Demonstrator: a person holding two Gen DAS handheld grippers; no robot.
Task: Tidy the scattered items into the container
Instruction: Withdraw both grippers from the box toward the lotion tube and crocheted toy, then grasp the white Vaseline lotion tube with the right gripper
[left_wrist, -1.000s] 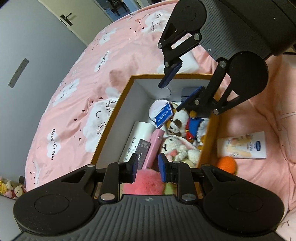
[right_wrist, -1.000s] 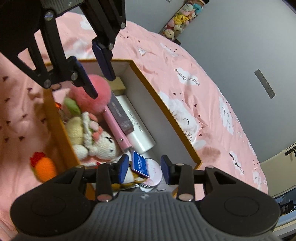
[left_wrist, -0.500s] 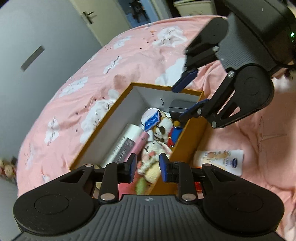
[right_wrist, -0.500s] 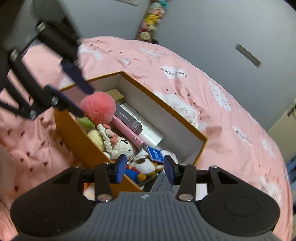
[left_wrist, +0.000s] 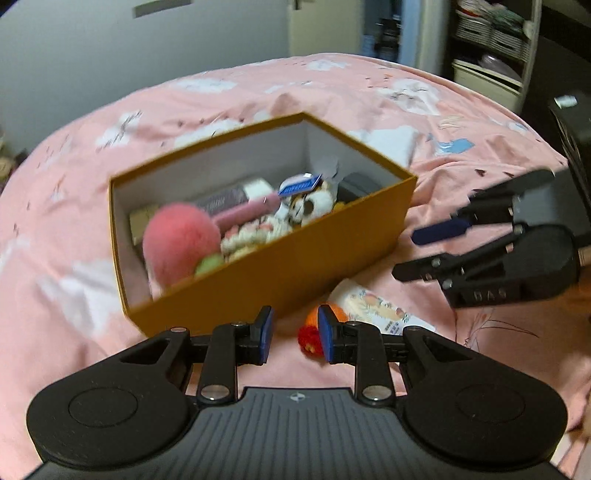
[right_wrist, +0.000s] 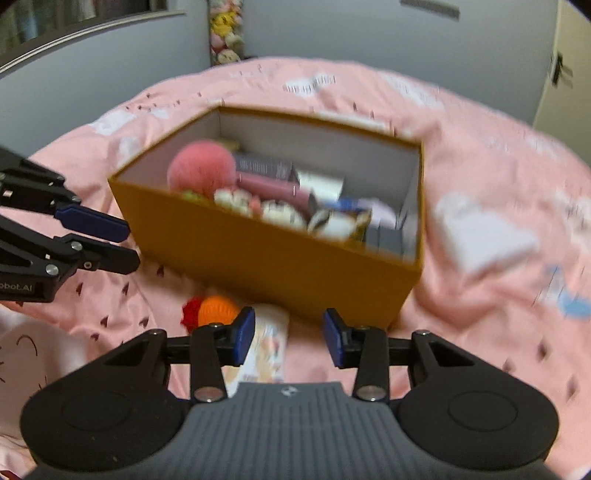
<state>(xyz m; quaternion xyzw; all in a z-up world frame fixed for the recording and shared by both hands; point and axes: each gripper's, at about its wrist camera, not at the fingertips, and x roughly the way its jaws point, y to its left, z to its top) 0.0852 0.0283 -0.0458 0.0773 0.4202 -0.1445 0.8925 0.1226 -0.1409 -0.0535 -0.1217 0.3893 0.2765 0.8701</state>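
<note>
both the left hand-held gripper (left_wrist: 294, 334) and right hand-held gripper (right_wrist: 289, 338) were released, grasping nothing. at the orange box's (left_wrist: 314, 254) 6 o'clock, on the bed (left_wrist: 369, 99), lay the crochet toy (left_wrist: 314, 328) and tube (left_wrist: 376, 308).

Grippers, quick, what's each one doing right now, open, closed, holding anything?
Left gripper: open, holding nothing, near the orange knitted toy.
Right gripper: open, holding nothing, above the tube beside the box.

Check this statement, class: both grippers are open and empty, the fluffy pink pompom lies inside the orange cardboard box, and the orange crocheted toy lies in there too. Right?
One error: the orange crocheted toy lies outside the orange cardboard box, on the pink bedspread beside its near wall, as the left wrist view shows. The fluffy pink pompom is inside; the left gripper and right gripper are open, empty.
</note>
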